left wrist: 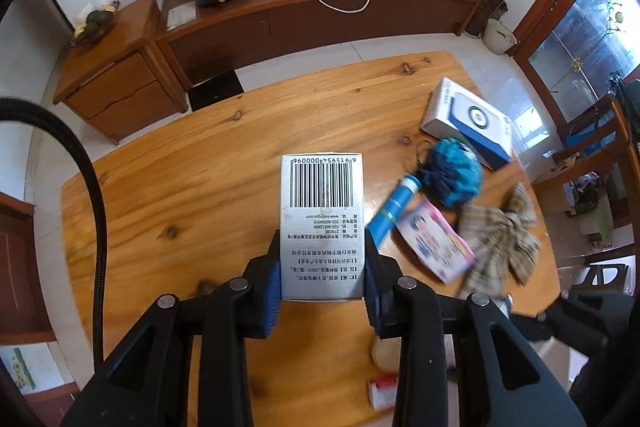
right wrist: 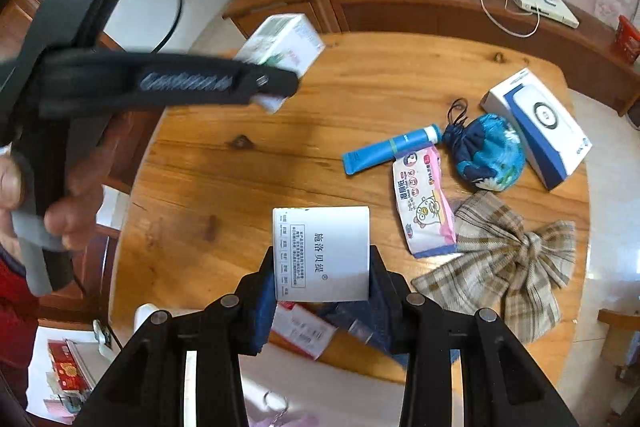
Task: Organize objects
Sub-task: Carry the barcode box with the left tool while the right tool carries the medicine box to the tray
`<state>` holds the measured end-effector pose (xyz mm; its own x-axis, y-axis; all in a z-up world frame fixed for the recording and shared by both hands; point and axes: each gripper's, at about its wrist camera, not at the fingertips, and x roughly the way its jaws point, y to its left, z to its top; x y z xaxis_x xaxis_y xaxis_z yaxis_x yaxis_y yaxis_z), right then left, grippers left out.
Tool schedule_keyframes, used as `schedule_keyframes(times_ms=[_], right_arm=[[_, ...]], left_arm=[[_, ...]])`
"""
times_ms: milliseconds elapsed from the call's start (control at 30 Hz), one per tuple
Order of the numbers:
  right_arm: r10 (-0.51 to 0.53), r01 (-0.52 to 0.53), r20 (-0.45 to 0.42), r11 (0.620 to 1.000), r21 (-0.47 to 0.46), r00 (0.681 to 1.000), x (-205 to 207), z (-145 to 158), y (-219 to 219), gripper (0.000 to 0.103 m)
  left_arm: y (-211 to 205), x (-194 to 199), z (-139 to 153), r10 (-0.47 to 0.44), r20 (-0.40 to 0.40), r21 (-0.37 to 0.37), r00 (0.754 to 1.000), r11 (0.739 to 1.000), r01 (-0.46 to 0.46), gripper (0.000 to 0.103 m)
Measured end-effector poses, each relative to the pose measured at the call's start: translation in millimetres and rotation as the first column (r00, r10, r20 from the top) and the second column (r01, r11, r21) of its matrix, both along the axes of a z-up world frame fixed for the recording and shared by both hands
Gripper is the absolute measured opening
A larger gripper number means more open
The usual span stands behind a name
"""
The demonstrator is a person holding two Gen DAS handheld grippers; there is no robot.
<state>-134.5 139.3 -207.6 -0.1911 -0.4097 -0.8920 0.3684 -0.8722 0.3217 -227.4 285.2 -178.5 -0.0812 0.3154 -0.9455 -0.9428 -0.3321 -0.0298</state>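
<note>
In the left wrist view my left gripper (left wrist: 322, 247) is shut on a white barcoded box (left wrist: 322, 203), held up over the wooden table (left wrist: 180, 195). The right wrist view shows the same gripper (right wrist: 280, 87) at upper left, a hand on its grip, with that box (right wrist: 286, 41) sticking out past its fingers. My right gripper (right wrist: 322, 259) is shut on a second white box (right wrist: 324, 251) printed with black text, also off the tabletop (right wrist: 240, 179).
On the table's right side lie a blue tube (right wrist: 390, 149), a pink wipes pack (right wrist: 424, 207), a blue drawstring pouch (right wrist: 488, 153), a white-and-blue box (right wrist: 540, 123) and a plaid bow (right wrist: 508, 267). A small red-and-white box (right wrist: 302, 331) and blue fabric (right wrist: 360, 319) sit below my right gripper.
</note>
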Motion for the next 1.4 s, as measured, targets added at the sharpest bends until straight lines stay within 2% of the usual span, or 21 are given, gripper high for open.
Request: schedule_keyframes(times_ms=[100,133,333,533,733,833,1000,1200,1400], right_arm=[[-0.005,0.004,-0.031,1.000,-0.020,1.000,15.9,17.3,-0.9,0.041],[-0.010,0.009,-0.043,1.000,-0.026,0.999,21.7,26.7,2.7,0.041],[-0.022,0.017,-0.105,0.998,-0.053,0.994,55.2,67.1,10.1,0.041],[-0.036,0.025,-0.164,0.997,-0.068,0.986,94.3,113.2,24.5,0.041],[-0.030,0.014,-0.205,0.997,-0.080,0.978,133.3,138.1,34.6,0.041],[-0.025,0.013,-0.225,0.998,-0.056,0.974,152.9,145.6,38.2,0.041],[-0.042,0.029,-0.214,0.997,-0.066,0.976,175.5,148.6,48.1,0.041],[-0.082,0.073,-0.196,0.996,-0.054,0.977,191.5,148.1,59.1,0.041],[-0.098,0.102,-0.220,0.995,0.008,0.971,207.0,144.1,62.7,0.041]], left_arm=[[-23.5,12.7,25.8,0.022,-0.002,0.019,1.000,1.000,-0.022,0.037],[-29.0,15.1,31.4,-0.017,-0.011,0.008,1.000,1.000,0.017,0.037],[-74.9,45.2,72.6,0.024,-0.008,0.019,1.000,1.000,-0.024,0.037],[-117.2,75.3,106.1,0.063,-0.004,0.041,0.998,0.997,-0.063,0.037],[-162.4,108.5,129.3,0.121,-0.035,0.063,0.992,0.991,-0.119,0.037],[-180.9,121.0,134.9,0.137,-0.054,0.072,0.989,0.989,-0.133,0.037],[-210.1,139.7,134.0,0.191,0.003,0.086,0.982,0.978,-0.190,0.037],[-230.3,162.5,126.1,0.218,-0.051,0.104,0.975,0.972,-0.212,0.037],[-241.0,178.2,105.1,0.240,-0.055,0.077,0.969,0.969,-0.236,0.037]])
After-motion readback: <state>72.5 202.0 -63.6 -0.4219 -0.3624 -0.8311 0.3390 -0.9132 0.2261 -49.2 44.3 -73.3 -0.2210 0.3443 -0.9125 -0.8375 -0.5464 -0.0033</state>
